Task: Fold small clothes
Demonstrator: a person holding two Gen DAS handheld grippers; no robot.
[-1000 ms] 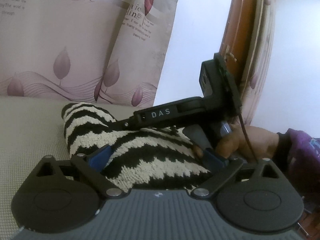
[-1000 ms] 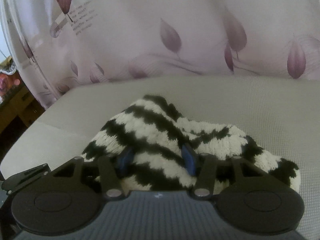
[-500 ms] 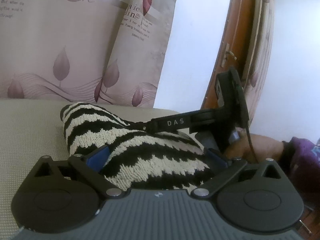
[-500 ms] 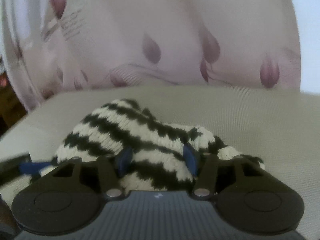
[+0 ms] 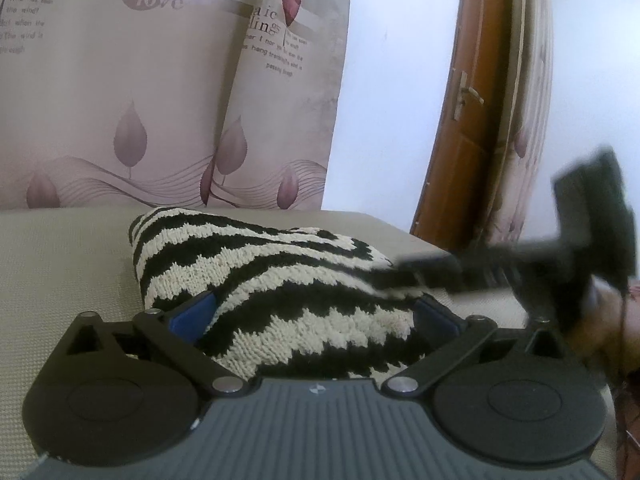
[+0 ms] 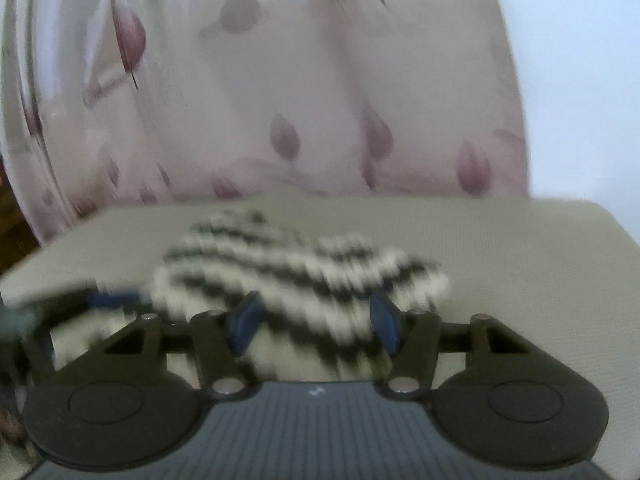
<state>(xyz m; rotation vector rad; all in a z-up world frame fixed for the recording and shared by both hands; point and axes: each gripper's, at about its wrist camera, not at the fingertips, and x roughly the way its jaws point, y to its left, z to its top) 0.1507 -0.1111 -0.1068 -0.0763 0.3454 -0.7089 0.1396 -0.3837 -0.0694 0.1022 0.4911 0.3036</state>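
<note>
the black and cream striped knit garment [image 5: 280,280] lies in a low bundle on the beige cushion [image 5: 60,272], directly in front of both tools. no container shows in either view; the cushion alone carries the cloth.

the left gripper [image 5: 310,314] has its two blue pads [image 5: 192,314] spread wide, one at each side of the bundle. the cloth fills the gap between them and touches both pads, but i cannot tell if they really press on it or only rest against it.

the right gripper [image 6: 312,322] is opening its jaws at this moment. the striped cloth lies between its blue pads [image 6: 244,320] and passes under them; the picture is blurred there, and the pads do not seem to squeeze it. in the left wrist view this same tool [image 5: 520,264] is a dark blurred shape to the right of the left tool, with its tip at the right edge of the bundle, and a hand [image 5: 608,308] behind it.

beyond the garment, past the far edge of the cushion, hangs a pale curtain [image 5: 140,100] with purple leaves and printed words. to the right of the left tool stands a brown wooden door [image 5: 460,140] beside a white wall [image 5: 392,80]. between the tools and the cloth nothing stands in the way.
</note>
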